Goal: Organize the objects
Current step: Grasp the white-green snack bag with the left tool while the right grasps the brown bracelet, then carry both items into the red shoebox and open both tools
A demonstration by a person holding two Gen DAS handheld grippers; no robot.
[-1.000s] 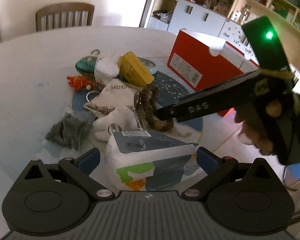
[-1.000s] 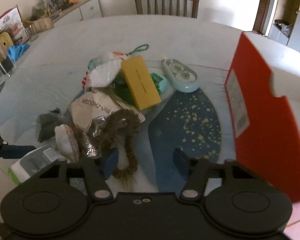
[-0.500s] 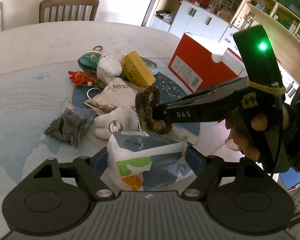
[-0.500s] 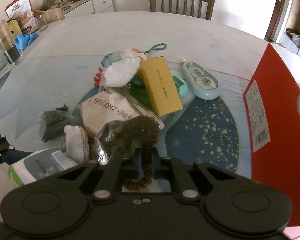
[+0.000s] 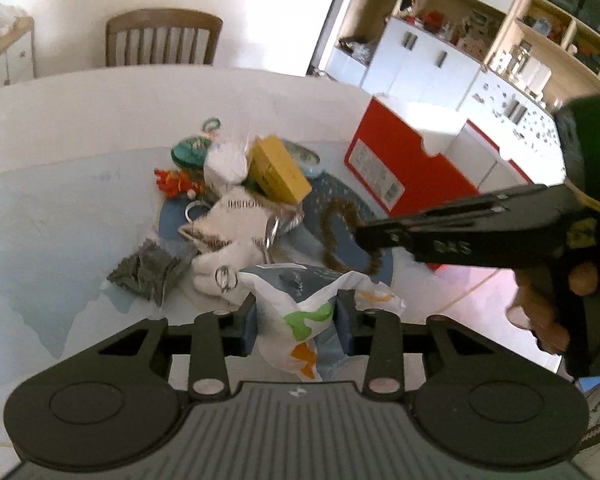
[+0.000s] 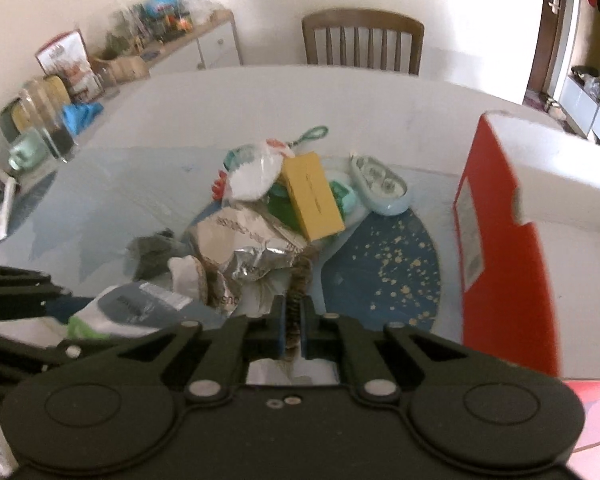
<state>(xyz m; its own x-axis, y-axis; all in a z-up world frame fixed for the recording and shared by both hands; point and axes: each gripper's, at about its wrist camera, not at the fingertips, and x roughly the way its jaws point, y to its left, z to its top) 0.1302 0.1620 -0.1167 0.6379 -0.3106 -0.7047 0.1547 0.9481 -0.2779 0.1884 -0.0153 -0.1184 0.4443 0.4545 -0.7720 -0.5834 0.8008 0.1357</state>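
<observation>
Currently both of your tools are loaded. Your left gripper (image 5: 296, 312) has just been closing, and its pads now press the white and blue packet (image 5: 300, 300) from both sides, crumpling it. Your right gripper (image 6: 293, 322) has closed to almost nothing on the brown scrunchie (image 5: 342, 240), which hangs as a loop from its tip in the left wrist view, clear of the pile.

The relation to work from: the red box (image 6: 500, 248) stands to the right of the pile, its long side running away from you and its open top (image 5: 420, 118) uppermost. Your right hand (image 5: 540, 312) is the nearer one, with only the blue mat (image 6: 384, 264) between it and the box wall. The scrunchie likely goes first.

Obstructions:
- The box wall stands tall; the load must probably clear its rim.
- Your right tool crosses in front of the left one, so the packet's route to the box looks blocked until it moves.
- The yellow carton (image 6: 312, 196), foil pouch (image 6: 252, 248) and pale blue case (image 6: 380, 188) lie further back on the table (image 5: 80, 120).
</observation>
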